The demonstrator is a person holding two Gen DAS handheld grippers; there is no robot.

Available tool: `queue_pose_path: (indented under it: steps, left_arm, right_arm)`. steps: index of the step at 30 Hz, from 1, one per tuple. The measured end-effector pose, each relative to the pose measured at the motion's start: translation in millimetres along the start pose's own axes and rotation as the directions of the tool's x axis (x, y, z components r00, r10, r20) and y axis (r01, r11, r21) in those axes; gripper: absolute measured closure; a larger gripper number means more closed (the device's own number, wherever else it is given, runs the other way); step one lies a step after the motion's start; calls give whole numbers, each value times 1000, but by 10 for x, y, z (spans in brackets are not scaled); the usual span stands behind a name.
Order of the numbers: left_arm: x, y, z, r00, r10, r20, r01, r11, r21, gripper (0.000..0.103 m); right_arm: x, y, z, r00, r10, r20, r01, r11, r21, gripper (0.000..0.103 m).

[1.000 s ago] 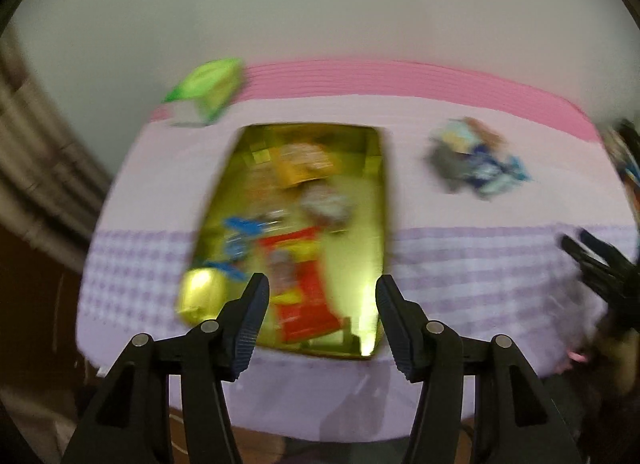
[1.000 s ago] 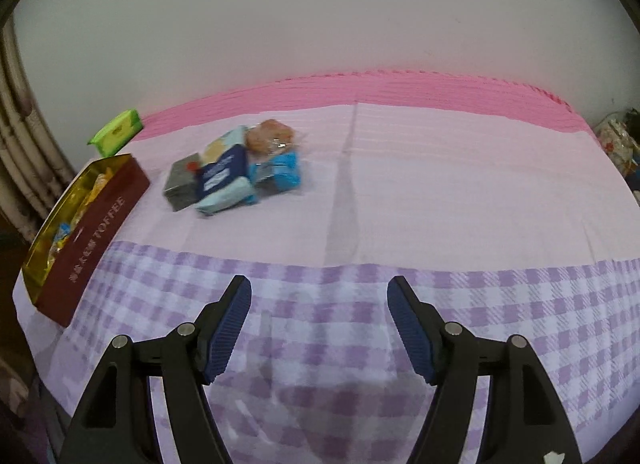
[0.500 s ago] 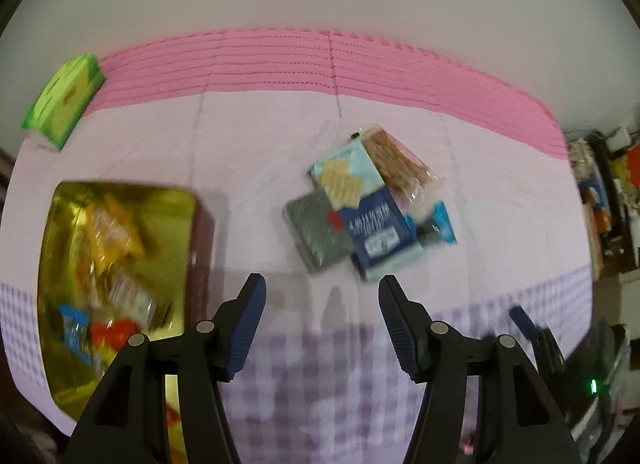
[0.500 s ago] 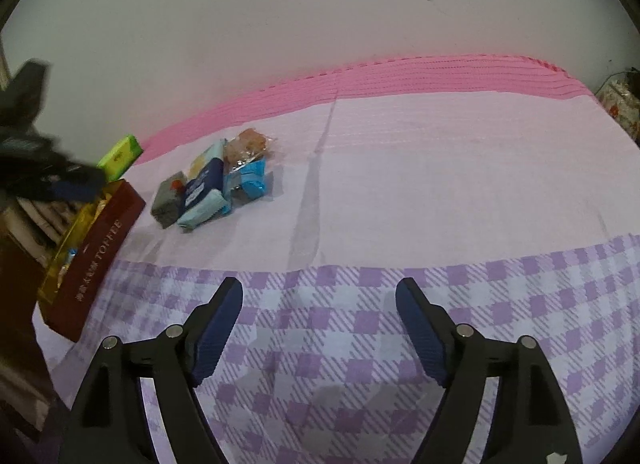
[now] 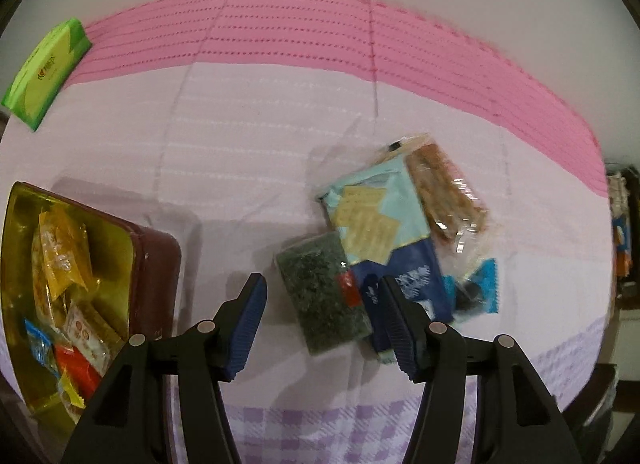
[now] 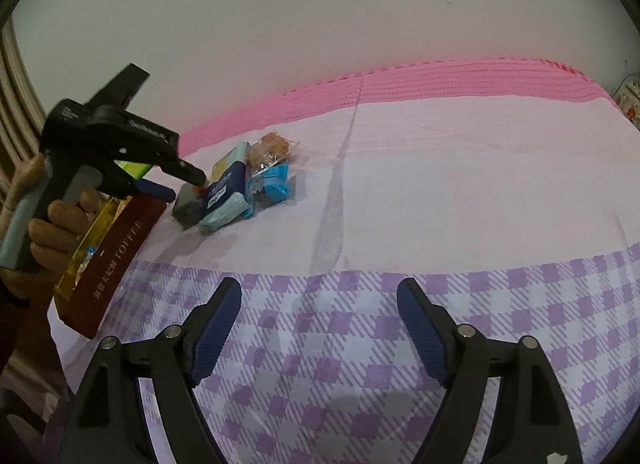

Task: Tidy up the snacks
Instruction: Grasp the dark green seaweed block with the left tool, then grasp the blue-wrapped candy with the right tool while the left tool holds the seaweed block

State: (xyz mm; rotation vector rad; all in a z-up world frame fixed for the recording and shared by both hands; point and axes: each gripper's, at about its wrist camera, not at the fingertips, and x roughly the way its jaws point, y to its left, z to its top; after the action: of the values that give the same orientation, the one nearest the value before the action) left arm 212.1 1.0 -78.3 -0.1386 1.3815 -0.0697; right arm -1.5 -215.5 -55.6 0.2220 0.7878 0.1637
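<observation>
In the left wrist view the left gripper (image 5: 322,318) points steeply down at the loose pile of snacks in the middle right of the frame, its jaws partly open with nothing pressed between them. The dark green packet (image 5: 322,298) lies on the cloth between the blue pads and shows in the gap, while the right pad overlaps the edge of the navy packet (image 5: 416,276). Above these lie a pale blue cracker pack (image 5: 370,210) and a clear bag of brown biscuits (image 5: 446,194), and the open toffee tin (image 5: 154,260), already holding several sweets, sits at the lower left. A green box (image 5: 46,72) lies in the upper left corner. The step in hand looks like the reach for the next snack to move into the tin (most likely the green packet). The next move calls for lowering until the pads straddle that packet alone, then closing. In the right wrist view the right gripper (image 6: 320,322) hangs over bare checked tablecloth (image 6: 360,324) at the bottom of the frame; its jaws have just been opening, stand wide and hold nothing. The pile lies at the centre left, under the other tool's tips.
</observation>
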Motion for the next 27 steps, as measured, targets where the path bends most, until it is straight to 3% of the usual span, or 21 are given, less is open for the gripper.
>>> queue_pose_path:
  steps: [4, 6, 7, 19, 27]
  left_arm:
    - [100, 186, -2, 999, -40, -9, 39, 994, -102, 50]
    - [98, 259, -25, 1000, -29, -8, 28, 991, -134, 66]
    - [96, 284, -49, 1000, 0, -11, -2, 990, -140, 66]
    - [145, 90, -99, 996, 78, 33, -77, 997, -20, 67]
    - [-149, 59, -641, 997, -19, 76, 16, 999, 41, 67]
  right_arm:
    - [2, -33, 11, 1000, 10, -1, -10, 1000, 21, 20]
    - [2, -51, 16, 1000, 14, 2, -14, 999, 30, 18]
    - [6, -62, 19, 1000, 15, 2, -15, 999, 36, 18]
    - [55, -110, 26, 1000, 18, -14, -17, 998, 56, 15]
    - [104, -88, 12, 1000, 5, -26, -4, 998, 55, 14]
